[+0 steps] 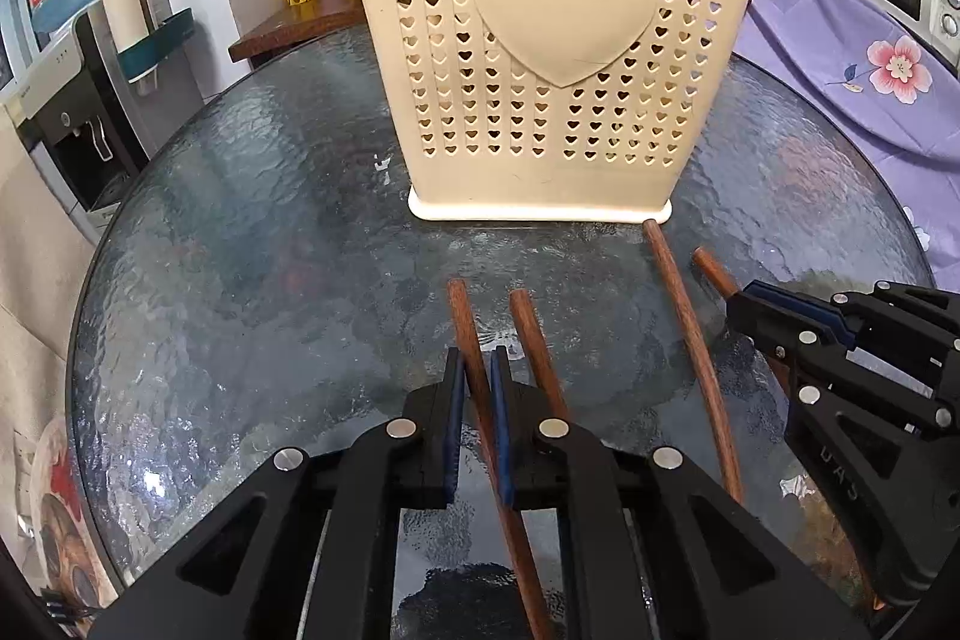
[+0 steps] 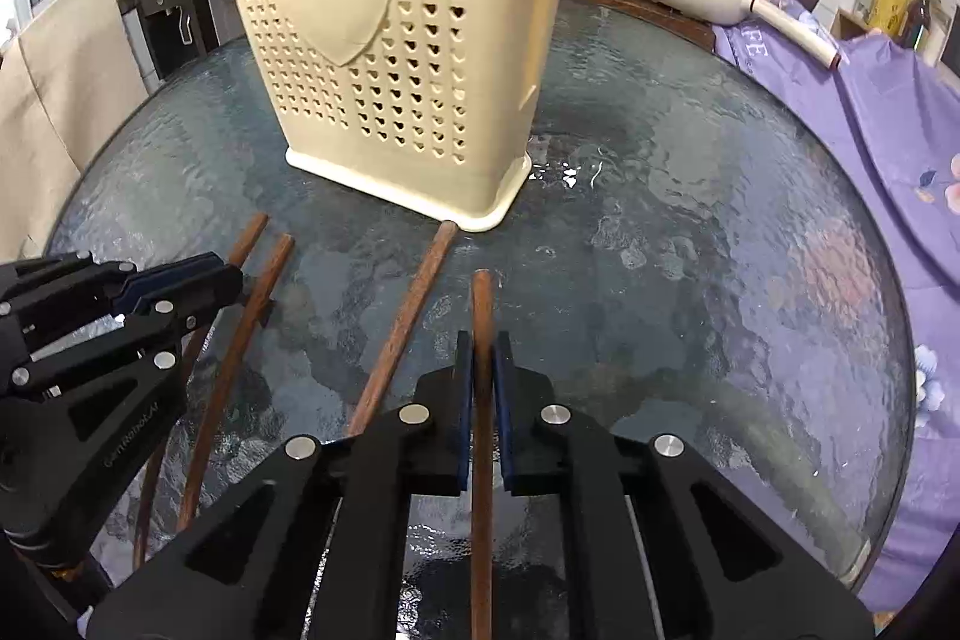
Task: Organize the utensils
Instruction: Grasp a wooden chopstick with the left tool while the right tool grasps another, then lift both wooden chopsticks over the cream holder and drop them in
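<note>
The left gripper (image 1: pixel 477 376) has its blue pads (image 1: pixel 454 412) pinched onto one brown wooden chopstick (image 1: pixel 465 334), which runs up toward twelve o'clock in the left wrist view. The right gripper (image 2: pixel 483 370) is likewise clamped on another chopstick (image 2: pixel 482 316), its tip showing just past the jaws at twelve o'clock. Two more loose chopsticks (image 2: pixel 402 322) lie flat on the round textured glass table (image 2: pixel 690 232) between the two tools. The sticks look light, stiff and smooth, so they may roll or pivot in a narrow pinch; a hold nearer the middle would likely keep them steadier. Both grippers slope downward toward the tabletop, side by side and near each other. Beyond them, at twelve o'clock, stands the cream perforated utensil basket (image 1: pixel 564 40) with a raised heart on its front, upright on the glass, apparently where the chopsticks belong.
</note>
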Motion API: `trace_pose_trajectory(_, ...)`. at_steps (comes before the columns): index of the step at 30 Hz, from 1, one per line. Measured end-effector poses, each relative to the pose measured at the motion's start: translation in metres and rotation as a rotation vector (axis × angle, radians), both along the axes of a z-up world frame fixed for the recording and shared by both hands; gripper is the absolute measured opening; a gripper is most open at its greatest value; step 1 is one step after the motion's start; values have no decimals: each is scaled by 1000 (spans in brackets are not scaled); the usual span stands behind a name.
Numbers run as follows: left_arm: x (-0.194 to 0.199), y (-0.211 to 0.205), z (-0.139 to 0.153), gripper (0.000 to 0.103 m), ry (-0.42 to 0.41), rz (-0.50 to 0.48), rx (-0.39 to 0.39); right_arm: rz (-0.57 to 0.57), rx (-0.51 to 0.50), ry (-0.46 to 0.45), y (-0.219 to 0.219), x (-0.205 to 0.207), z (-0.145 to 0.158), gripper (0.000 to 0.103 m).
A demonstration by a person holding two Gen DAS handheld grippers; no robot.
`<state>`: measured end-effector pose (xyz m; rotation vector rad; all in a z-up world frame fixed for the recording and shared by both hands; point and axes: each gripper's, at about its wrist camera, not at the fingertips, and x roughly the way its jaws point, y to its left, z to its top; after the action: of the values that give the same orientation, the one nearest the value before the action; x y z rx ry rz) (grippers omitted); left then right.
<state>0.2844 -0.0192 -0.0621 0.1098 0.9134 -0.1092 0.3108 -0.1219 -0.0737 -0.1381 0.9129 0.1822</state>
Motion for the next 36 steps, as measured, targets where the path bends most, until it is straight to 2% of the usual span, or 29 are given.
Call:
trace_pose_trajectory(7,-1,-8,1,8,5,-10,23,19,21,12,-3,3,1,8)
trace_pose_trajectory(11,3,-2,2,7,8,-12,-6,33,66,12,-8,6,1,8)
trace_pose_trajectory(16,7,8,3,7,5,-1,-41,39,111,-44,-13,0,11,8)
trace_pose_trajectory(23,2,28,31,7,-62,19,-132,65,222,-130,-29,-11,49,7)
trace_pose_trajectory(27,-5,37,56,7,-112,5,-215,88,303,-174,-38,-18,78,7)
trace_pose_trajectory(36,-27,46,106,7,-214,-45,-296,136,401,-269,-55,-42,133,7)
